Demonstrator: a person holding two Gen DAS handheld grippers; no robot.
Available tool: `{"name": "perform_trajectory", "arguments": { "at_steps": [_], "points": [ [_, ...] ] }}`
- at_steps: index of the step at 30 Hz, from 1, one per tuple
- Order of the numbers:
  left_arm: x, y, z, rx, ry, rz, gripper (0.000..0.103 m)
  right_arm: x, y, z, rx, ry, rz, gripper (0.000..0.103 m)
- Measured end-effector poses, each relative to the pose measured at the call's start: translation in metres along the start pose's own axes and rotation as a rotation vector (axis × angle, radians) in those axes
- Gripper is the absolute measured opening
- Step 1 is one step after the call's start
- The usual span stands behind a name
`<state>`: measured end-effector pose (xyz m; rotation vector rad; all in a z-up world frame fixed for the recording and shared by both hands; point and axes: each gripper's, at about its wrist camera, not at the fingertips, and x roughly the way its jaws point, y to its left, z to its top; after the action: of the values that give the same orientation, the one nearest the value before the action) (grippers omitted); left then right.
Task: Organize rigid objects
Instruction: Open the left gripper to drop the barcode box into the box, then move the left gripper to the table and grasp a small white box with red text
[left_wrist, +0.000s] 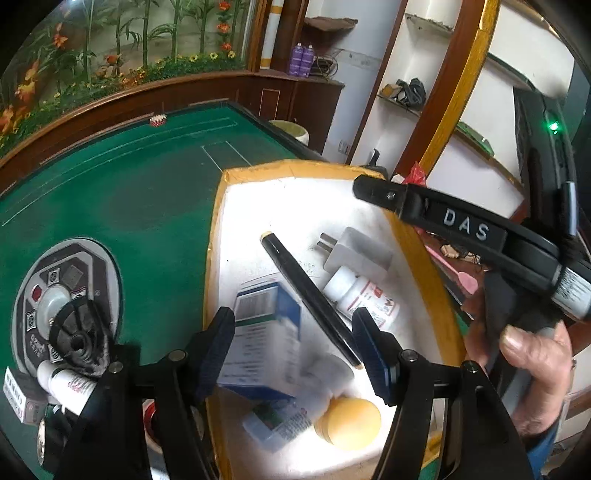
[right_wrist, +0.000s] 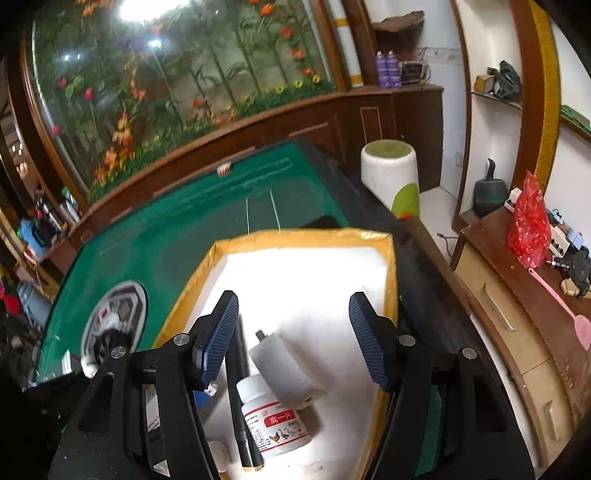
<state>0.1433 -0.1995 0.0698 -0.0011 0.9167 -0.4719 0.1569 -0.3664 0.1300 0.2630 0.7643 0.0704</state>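
I am in what looks like a lived-in room of a home, at a green felt mahjong table with a dark wooden cabinet, cluttered wall shelves, a glassed display of artificial flowers and a red plastic bag on a sideboard.

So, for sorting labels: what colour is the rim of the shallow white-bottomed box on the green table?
Yellow rim, clearest in the right wrist view.

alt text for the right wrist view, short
Open right gripper hovers over a white tray with a yellow rim, above a white pill bottle, a white plug adapter and a black pen. The tray sits on a green felt table.
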Motion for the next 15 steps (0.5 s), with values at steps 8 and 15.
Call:
{"name": "perform_trajectory", "arguments": {
  "at_steps": [8,15],
  "points": [
    [-0.051,0.029,-0.009,-0.051,-0.088,0.024,0.067,-0.016,-0.005,0.004,0.039,-0.096,0.010,0.063],
    [-0.086,0.102,-0.033,-0.179,-0.112,0.140,0.070,-0.024,0.000,0.004,0.029,-0.131,0.023,0.063]
  ]
}}
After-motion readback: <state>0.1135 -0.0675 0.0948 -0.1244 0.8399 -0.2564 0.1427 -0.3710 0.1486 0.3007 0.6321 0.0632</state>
